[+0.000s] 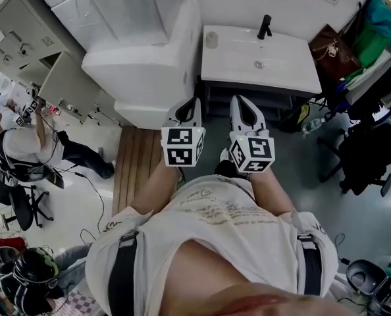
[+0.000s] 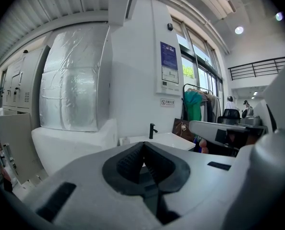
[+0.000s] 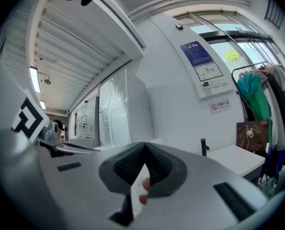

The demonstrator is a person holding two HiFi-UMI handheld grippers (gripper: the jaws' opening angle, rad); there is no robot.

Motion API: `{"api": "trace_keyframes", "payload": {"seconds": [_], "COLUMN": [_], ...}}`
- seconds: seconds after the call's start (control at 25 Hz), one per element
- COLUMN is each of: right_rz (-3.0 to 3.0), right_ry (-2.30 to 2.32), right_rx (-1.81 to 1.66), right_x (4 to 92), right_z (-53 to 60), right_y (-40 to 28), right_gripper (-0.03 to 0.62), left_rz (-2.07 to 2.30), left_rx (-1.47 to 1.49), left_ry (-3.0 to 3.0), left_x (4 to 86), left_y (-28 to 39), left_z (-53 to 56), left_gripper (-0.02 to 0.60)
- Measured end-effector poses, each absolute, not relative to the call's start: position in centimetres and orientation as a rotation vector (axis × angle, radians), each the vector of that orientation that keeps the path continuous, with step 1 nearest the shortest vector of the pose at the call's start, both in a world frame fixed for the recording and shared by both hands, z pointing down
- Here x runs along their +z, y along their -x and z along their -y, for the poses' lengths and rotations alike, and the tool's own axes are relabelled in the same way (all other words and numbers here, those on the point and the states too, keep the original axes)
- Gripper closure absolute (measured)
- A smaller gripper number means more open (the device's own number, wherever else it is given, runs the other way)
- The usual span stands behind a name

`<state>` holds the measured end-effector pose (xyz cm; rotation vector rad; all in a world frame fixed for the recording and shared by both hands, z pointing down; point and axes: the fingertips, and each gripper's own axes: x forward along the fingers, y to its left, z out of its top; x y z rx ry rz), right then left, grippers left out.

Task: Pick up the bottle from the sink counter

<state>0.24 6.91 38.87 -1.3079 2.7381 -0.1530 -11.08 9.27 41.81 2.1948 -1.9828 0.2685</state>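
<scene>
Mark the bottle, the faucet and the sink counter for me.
bottle (image 1: 212, 39): head view, middle of its body.
faucet (image 1: 264, 27): head view, its black upright stem.
sink counter (image 1: 294, 71): head view, bare white top near its right end.

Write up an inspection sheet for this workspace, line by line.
Surface: white sink counter, mostly bare, with a black faucet at the back.
Job's things: bottle at the counter's back left corner, untouched.
Clutter: brown bag and green garments right of the counter.
Grippers: left gripper and right gripper short of the counter, jaws shut, nothing held.
Cables: thin black cable on the floor at left.
Surroundings: wrapped white unit left of the counter; seated person far left; office chair at right.
</scene>
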Motion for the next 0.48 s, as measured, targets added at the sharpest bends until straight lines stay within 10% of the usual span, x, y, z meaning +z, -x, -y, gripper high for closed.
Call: {"api": "trace_keyframes", "payload": {"seconds": [0.48], "right_rz": [-2.758], "right_ry": [1.291], "right_rx": [-0.187], "right_x": [38.6], "right_z": [2.4], "right_y": [-0.3], "right_gripper": [0.572], "left_rz": [1.983], "left_rx": [0.309], "left_ry": [-2.177], "left_x": [41.5], "left_y": [10.8], "left_z": [0.2], "left_gripper": [0.56]}}
